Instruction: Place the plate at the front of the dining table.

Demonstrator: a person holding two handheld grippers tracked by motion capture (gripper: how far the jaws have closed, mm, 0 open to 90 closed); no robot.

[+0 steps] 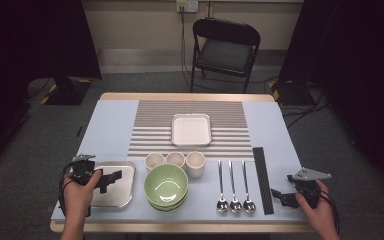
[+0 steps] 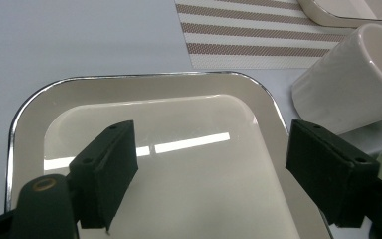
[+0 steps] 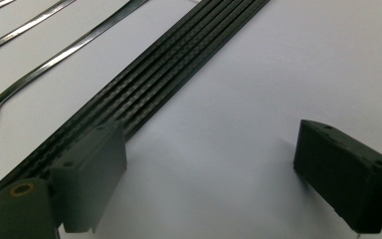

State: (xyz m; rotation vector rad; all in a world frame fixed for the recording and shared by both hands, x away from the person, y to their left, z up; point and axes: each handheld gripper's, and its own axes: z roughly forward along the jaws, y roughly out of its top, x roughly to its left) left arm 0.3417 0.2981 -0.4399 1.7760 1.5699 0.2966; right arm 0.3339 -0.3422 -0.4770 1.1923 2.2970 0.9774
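Your left tool [image 1: 111, 179] hangs over the metal-rimmed tray [image 1: 125, 192] at the near left of the counter [image 1: 110, 125], its jaws spread wide with nothing between them. In the left gripper view, that tool [image 2: 211, 174] has one jaw over the tray's [image 2: 144, 84] cream floor and the other over its rim on the side toward the cups. The nearest white cup [image 2: 348, 84] stands just beside that rim, apart from the tool. I cannot tell whether the jaws touch the tray or hover just above it.

Your right tool [image 1: 278, 196] sits on the opposite side of the counter from the tray, beyond the green bowl [image 1: 166, 186] and the three spoons [image 1: 235, 187]. Its jaws are also wide apart and hold nothing. In the right gripper view, this tool [image 3: 224, 174] is low over the bare counter [image 3: 288, 64], with one jaw close by the edge of the long black ribbed strip [image 3: 164, 74] and the other well clear of it. The spoon handles [image 3: 45, 47] lie on the far side of the strip from the tool.

Three white cups [image 1: 175, 161] stand in a row just behind the green bowl, and a square white dish [image 1: 192, 129] rests on the striped mat [image 1: 150, 125] farther back from the tray.
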